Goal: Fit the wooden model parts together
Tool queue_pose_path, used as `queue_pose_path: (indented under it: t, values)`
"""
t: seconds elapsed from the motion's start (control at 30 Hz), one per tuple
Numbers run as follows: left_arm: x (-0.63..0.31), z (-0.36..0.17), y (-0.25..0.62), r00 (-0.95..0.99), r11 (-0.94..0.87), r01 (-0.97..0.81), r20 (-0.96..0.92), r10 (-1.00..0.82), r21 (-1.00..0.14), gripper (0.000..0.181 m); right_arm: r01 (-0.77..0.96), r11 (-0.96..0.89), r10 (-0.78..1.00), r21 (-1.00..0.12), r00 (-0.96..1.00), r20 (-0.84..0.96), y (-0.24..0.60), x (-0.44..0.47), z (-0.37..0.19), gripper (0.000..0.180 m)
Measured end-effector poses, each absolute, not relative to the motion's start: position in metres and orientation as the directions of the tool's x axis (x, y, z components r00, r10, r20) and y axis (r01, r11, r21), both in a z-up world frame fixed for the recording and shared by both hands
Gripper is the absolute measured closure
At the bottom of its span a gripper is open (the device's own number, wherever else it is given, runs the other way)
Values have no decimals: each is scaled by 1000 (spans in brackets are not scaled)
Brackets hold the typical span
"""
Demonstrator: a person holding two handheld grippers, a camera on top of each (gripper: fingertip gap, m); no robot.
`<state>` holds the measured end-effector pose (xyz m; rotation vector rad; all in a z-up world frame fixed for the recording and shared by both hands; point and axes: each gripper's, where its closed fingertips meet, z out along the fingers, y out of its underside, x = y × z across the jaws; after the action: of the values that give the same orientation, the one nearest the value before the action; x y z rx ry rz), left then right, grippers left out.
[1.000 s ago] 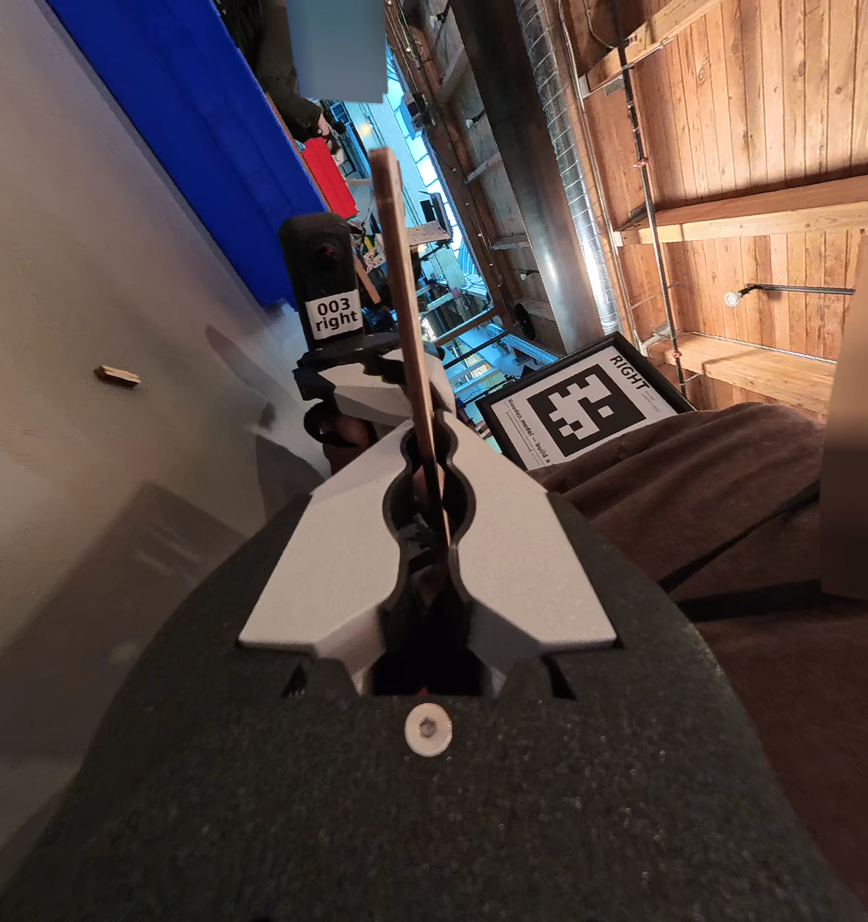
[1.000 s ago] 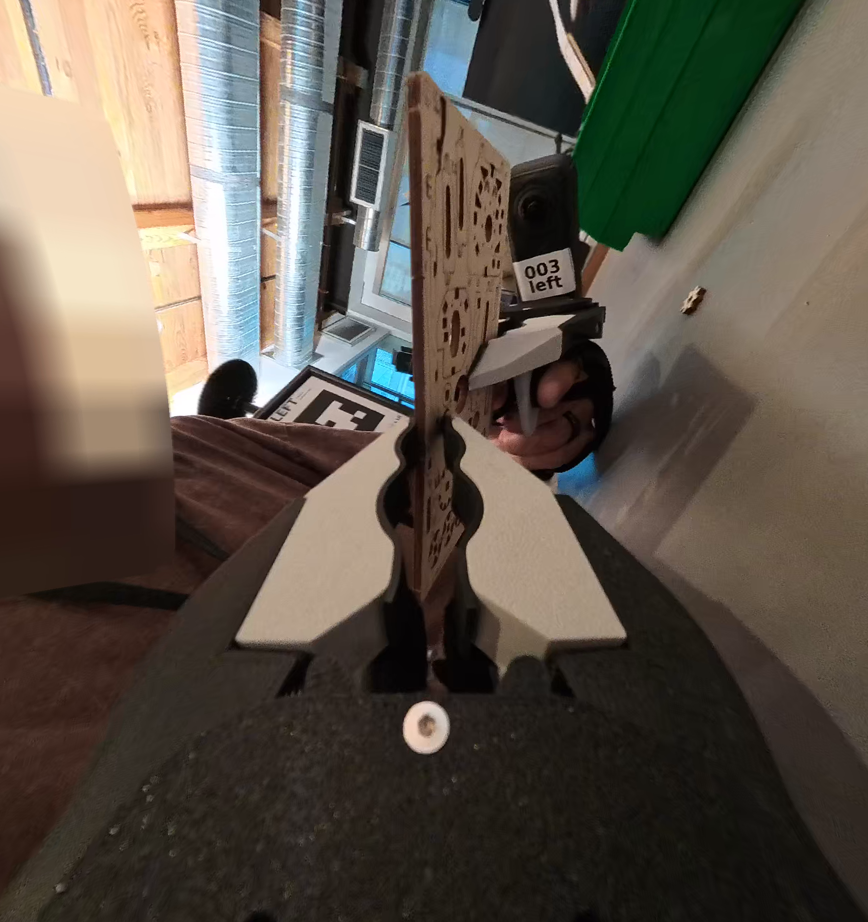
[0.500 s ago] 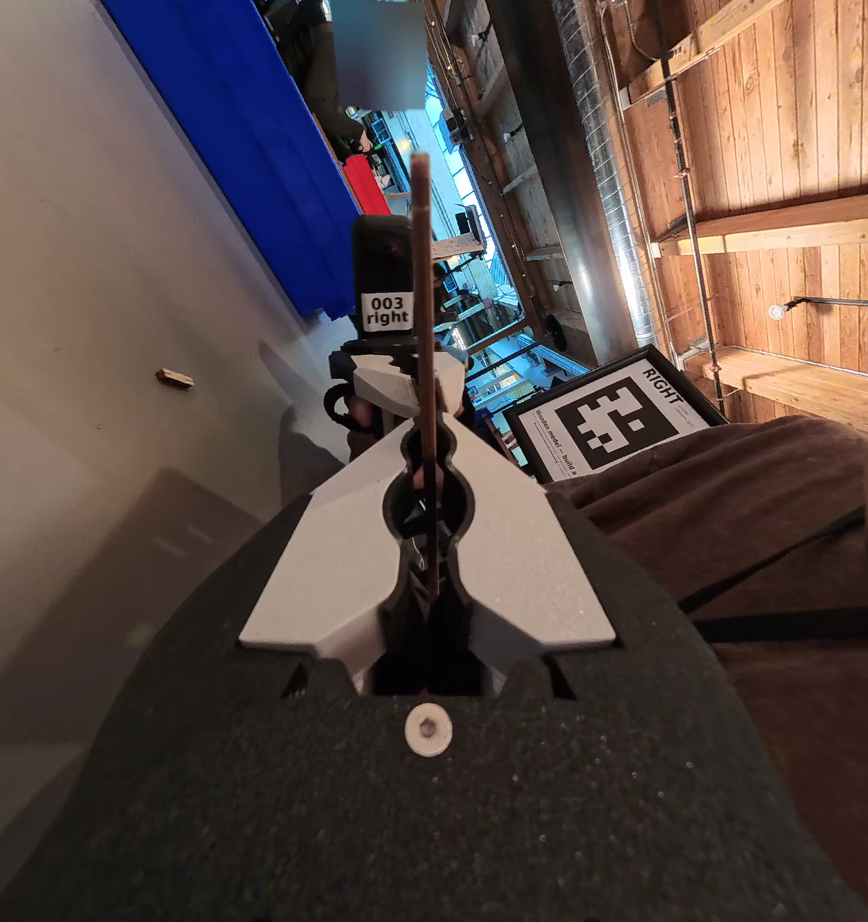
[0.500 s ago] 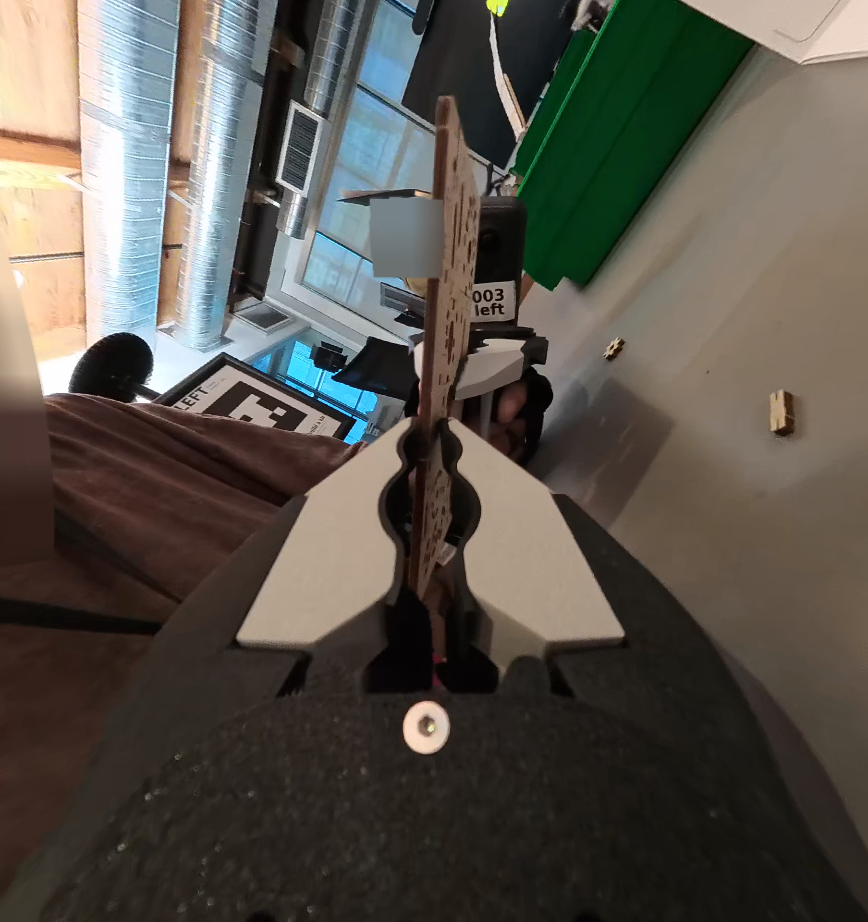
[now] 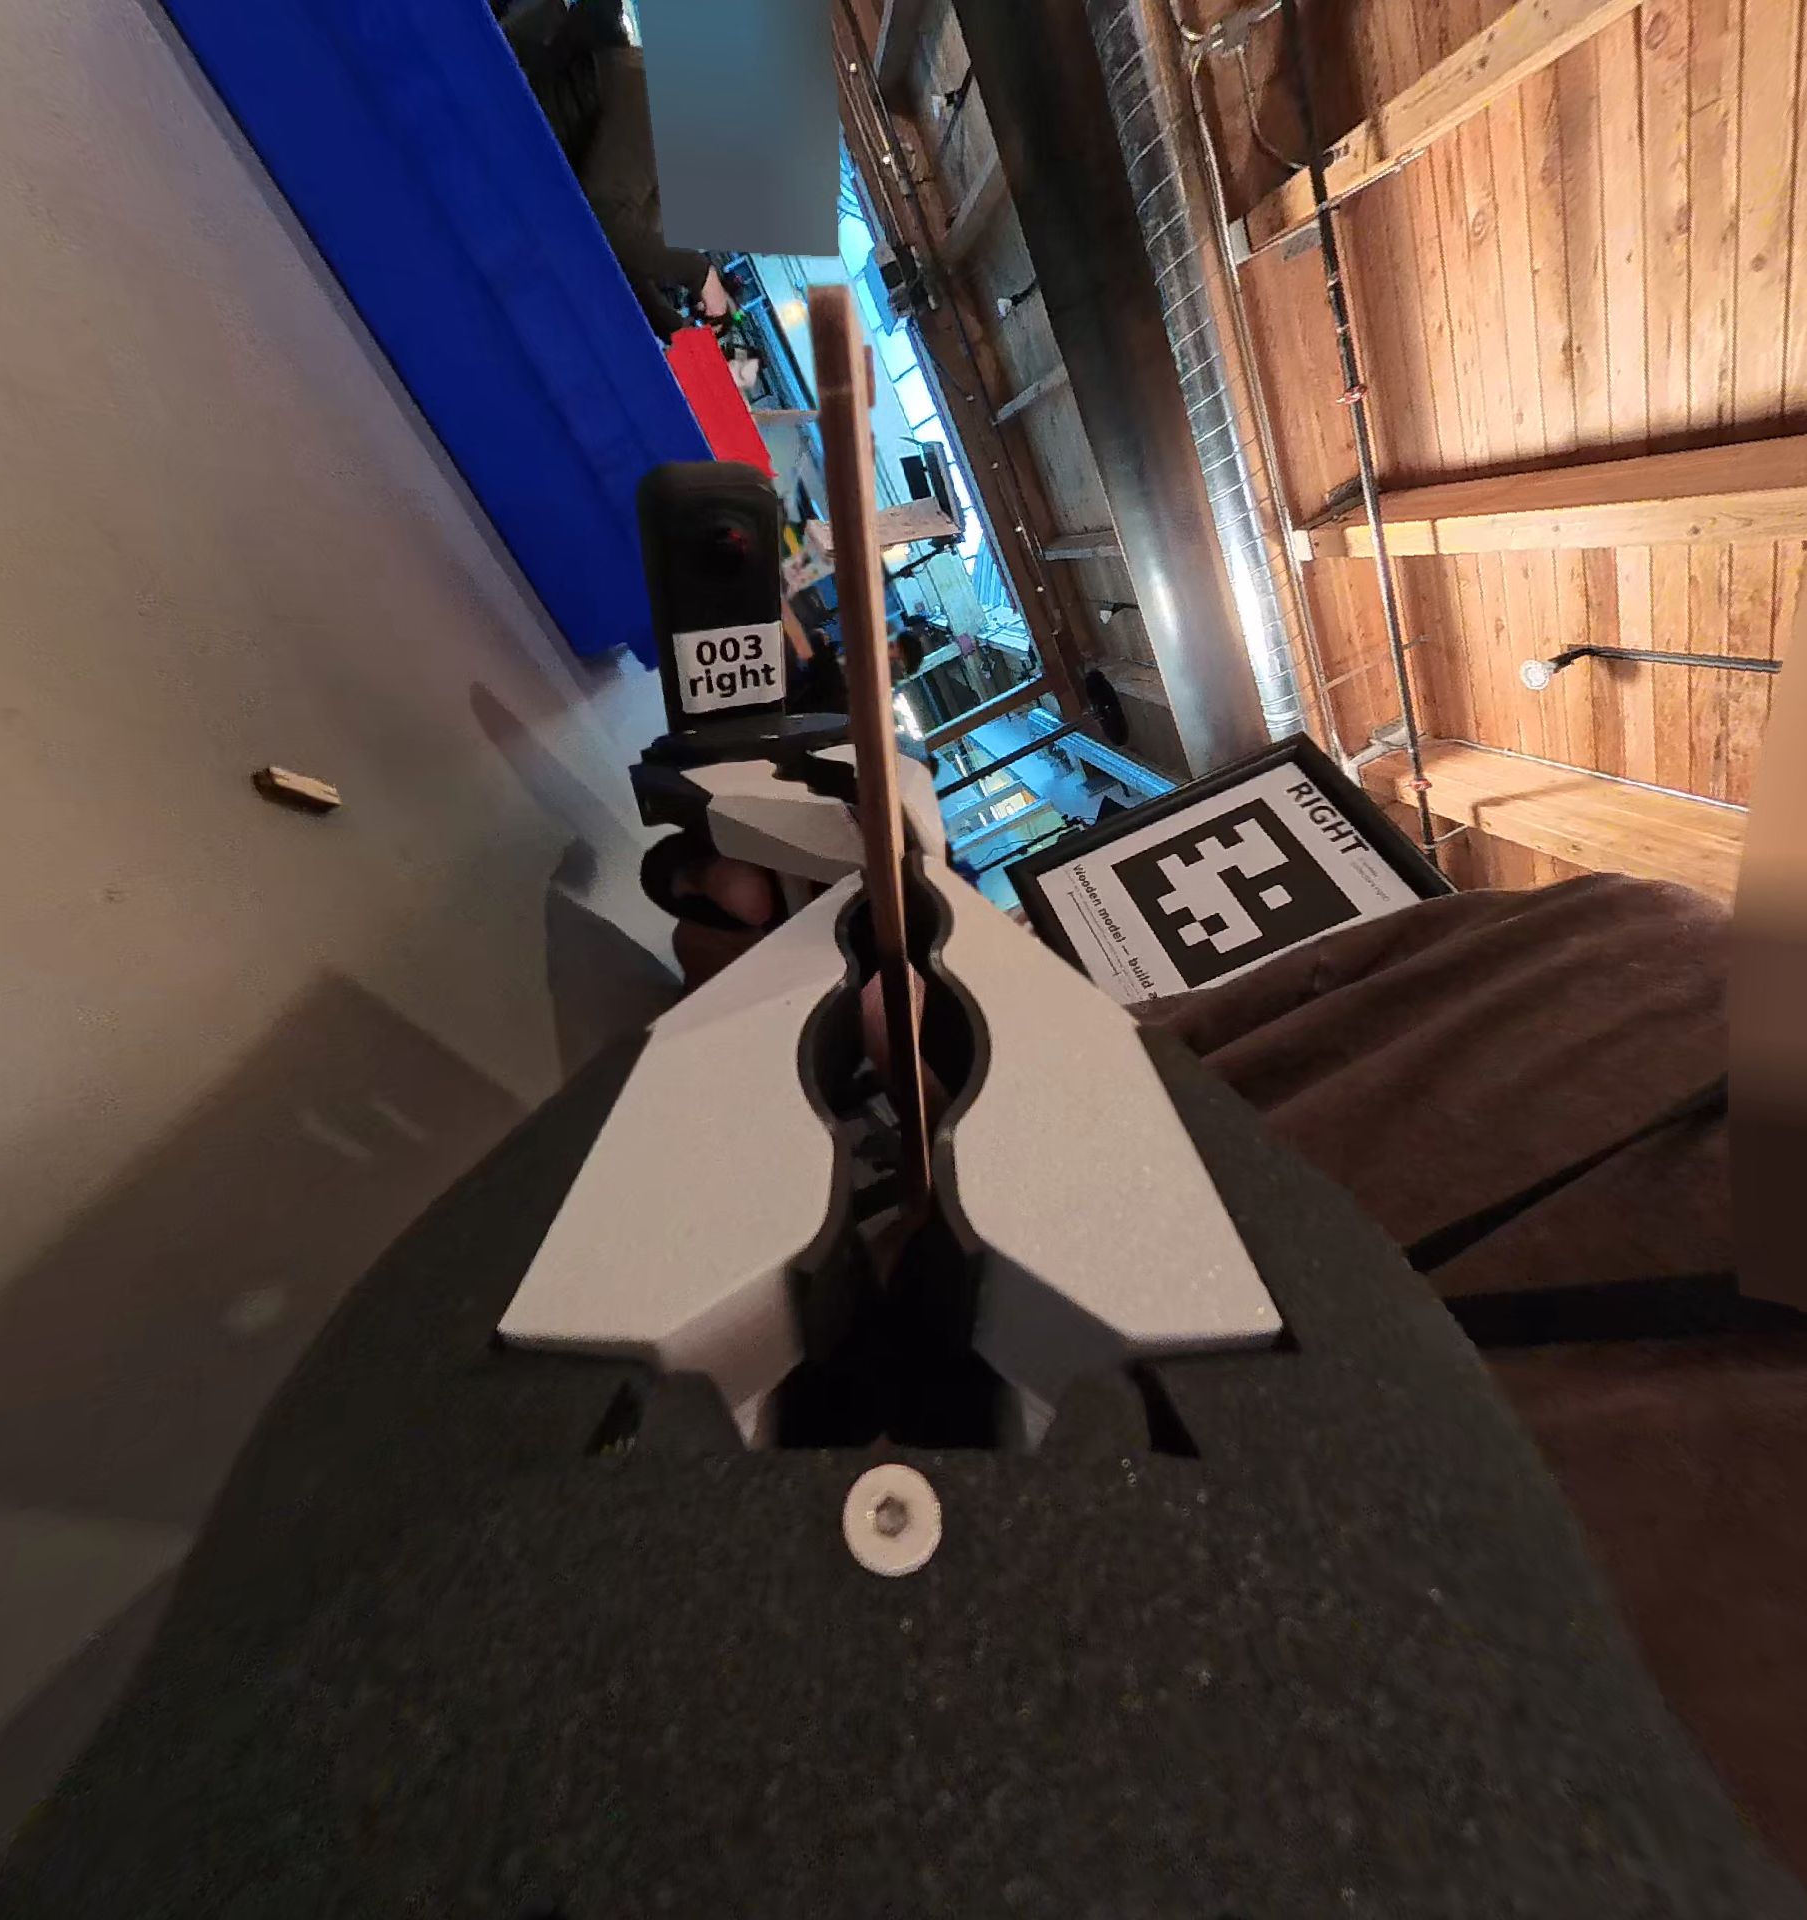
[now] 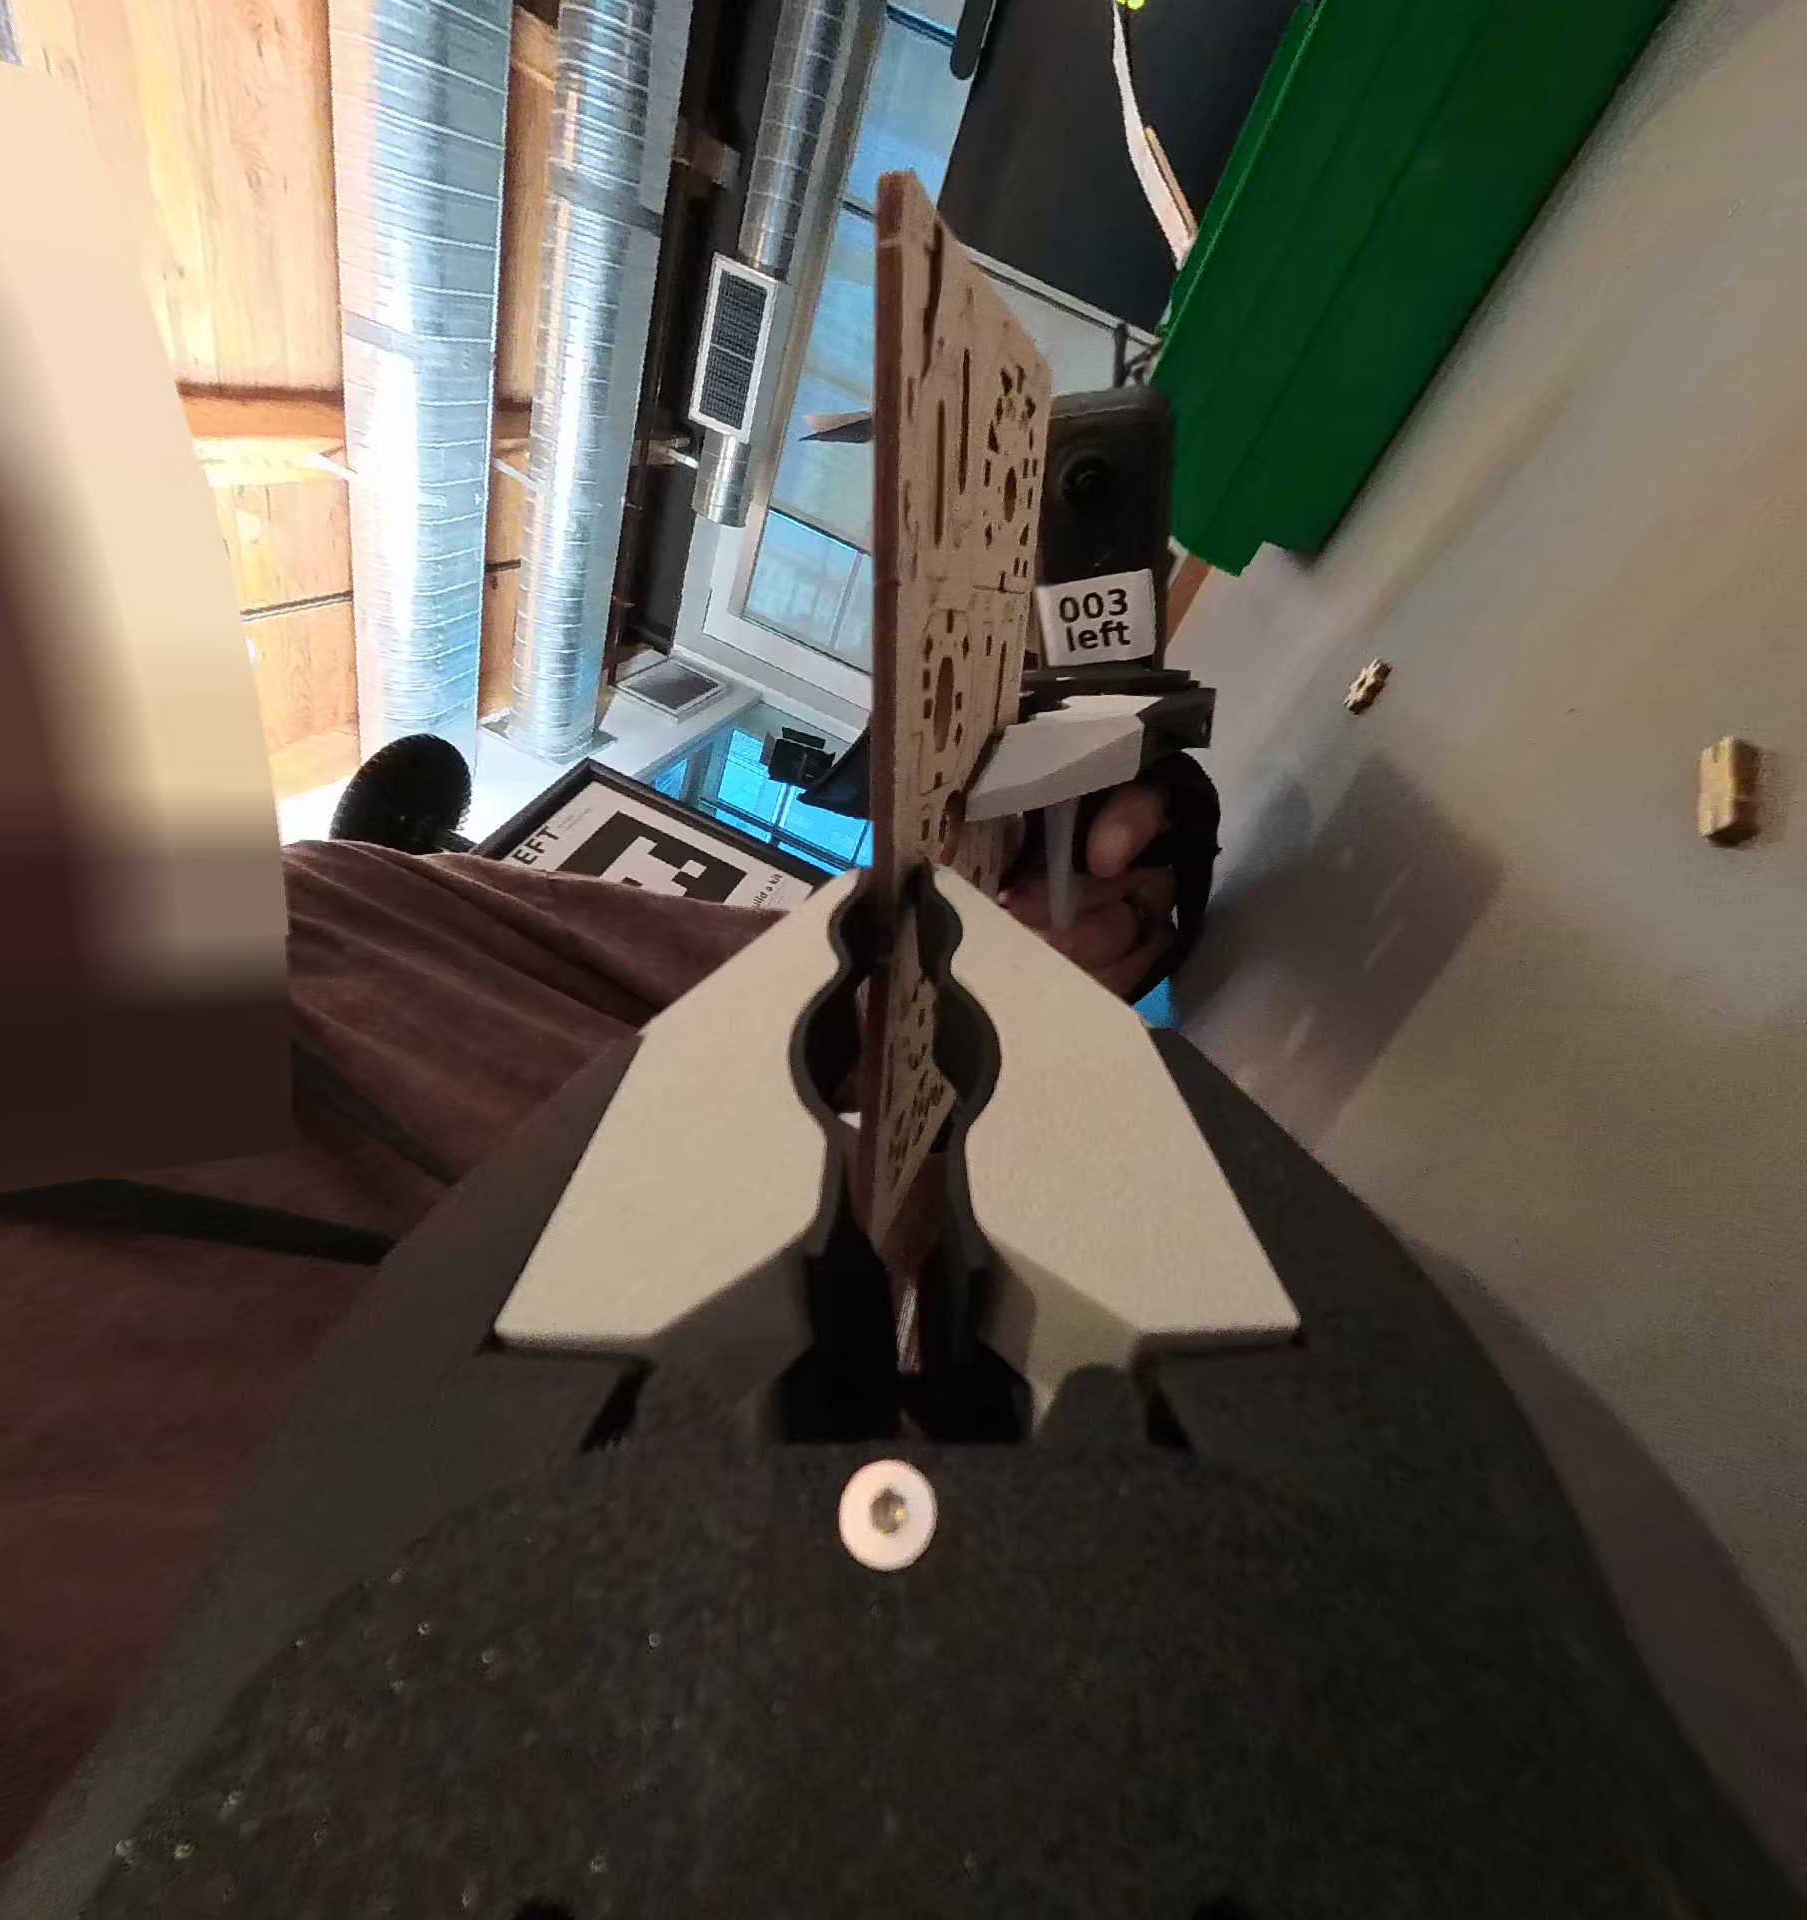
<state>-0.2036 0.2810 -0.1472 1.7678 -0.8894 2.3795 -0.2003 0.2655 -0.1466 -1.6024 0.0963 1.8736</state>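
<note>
A thin laser-cut wooden sheet of model parts (image 6: 956,582) is held up in the air above the table. It shows edge-on in the left wrist view (image 5: 863,675). My left gripper (image 5: 894,883) is shut on one end of the sheet. My right gripper (image 6: 894,883) is shut on the opposite end. Each gripper faces the other: the right one shows behind the sheet in the left wrist view (image 5: 774,821), the left one beside the sheet in the right wrist view (image 6: 1065,758). Loose wooden pieces (image 6: 1727,788) (image 6: 1366,686) (image 5: 296,787) lie on the table.
The pale table (image 6: 1605,935) runs along one side of both views. A blue bin (image 5: 442,260) and a green bin (image 6: 1398,260) stand at its far edges. Framed marker cards (image 5: 1231,873) (image 6: 650,862) and a brown sleeve (image 5: 1450,1039) are close by.
Both grippers stay shut on the sheet. The sheet and grippers have swung slightly, so the sheet's face shows more in the right wrist view than half a second ago.
</note>
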Motion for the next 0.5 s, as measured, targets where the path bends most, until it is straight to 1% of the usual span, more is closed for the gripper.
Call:
queue_pose_path:
  t: [0.07,0.13,0.2,0.23,0.33,0.43,0.5]
  values:
    - [-204,-150,283,-328,-831,-359,891,-314,-425,180,-510,-780,414,-363,14,-910,268,-200,-151,172]
    - [-203,-159,285,-271,-813,-374,891,-365,-446,180,-457,-768,411,-449,186,-892,272,-197,-165,176]
    - [-201,-164,286,-237,-794,-382,880,-411,-473,180,-400,-739,431,-542,337,-837,274,-195,-171,174]
    - [-202,-166,286,-227,-790,-382,877,-422,-479,180,-380,-728,434,-570,387,-813,275,-195,-174,173]
    - [-201,-173,287,-183,-781,-388,871,-456,-490,180,-353,-722,400,-595,489,-775,277,-191,-186,168]
    - [-199,-181,286,-137,-762,-400,855,-500,-509,180,-273,-722,388,-635,600,-700,276,-188,-198,166]
    - [-198,-186,284,-110,-745,-416,842,-528,-521,179,-238,-730,388,-641,627,-675,274,-187,-205,166]
